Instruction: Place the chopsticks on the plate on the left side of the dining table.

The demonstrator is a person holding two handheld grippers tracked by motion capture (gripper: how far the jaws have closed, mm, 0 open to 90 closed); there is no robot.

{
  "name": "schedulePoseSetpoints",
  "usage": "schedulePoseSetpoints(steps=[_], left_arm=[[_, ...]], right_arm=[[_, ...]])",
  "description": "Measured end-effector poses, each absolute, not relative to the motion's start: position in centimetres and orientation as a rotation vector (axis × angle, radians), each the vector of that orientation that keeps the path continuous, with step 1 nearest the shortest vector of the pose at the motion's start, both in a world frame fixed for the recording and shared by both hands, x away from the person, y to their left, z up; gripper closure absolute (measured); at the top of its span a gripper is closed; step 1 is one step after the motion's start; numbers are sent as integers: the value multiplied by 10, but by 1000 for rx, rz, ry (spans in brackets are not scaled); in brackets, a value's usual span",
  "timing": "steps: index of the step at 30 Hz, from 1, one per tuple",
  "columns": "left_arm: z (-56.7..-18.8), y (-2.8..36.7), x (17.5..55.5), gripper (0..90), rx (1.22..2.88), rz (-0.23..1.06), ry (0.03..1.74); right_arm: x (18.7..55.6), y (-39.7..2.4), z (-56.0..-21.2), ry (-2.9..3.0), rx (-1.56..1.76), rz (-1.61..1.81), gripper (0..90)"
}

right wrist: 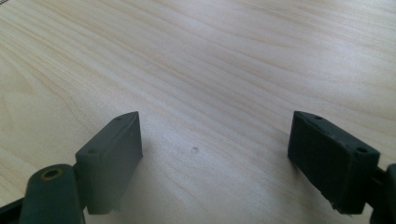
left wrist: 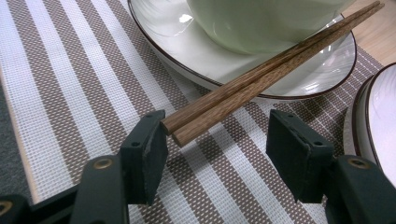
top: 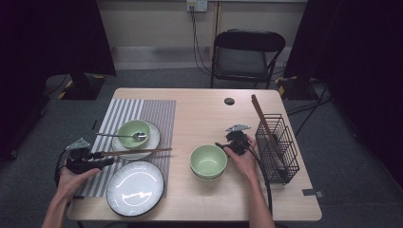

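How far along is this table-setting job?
Done: small bowl with spoon on its saucer, plate laid below. In hand: chopsticks lie between the open left tongs, resting on the saucer rim. Left: the second green bowl by the open right tongs.

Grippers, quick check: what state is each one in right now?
Left gripper: open, chopsticks ends between the jaws, touching one pad, not clamped.
Right gripper: open, nothing between the jaws, bare table beyond.

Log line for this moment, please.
left gripper: open, chopsticks between jaws, tips resting on plate | right gripper: open over table
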State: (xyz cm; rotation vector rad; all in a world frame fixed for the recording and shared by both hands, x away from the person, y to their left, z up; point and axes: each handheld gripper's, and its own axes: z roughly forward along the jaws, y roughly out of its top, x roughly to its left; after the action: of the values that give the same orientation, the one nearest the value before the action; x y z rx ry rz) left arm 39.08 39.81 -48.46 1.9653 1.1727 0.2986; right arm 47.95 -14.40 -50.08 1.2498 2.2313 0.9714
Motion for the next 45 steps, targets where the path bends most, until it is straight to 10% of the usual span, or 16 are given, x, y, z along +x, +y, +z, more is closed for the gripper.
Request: schedulePoseSetpoints(steps=[45], left_arm=[[-455, 395, 346, 174, 1883, 485, 1186]], right_arm=[[481, -145, -501, 2240, 1244, 979, 169]])
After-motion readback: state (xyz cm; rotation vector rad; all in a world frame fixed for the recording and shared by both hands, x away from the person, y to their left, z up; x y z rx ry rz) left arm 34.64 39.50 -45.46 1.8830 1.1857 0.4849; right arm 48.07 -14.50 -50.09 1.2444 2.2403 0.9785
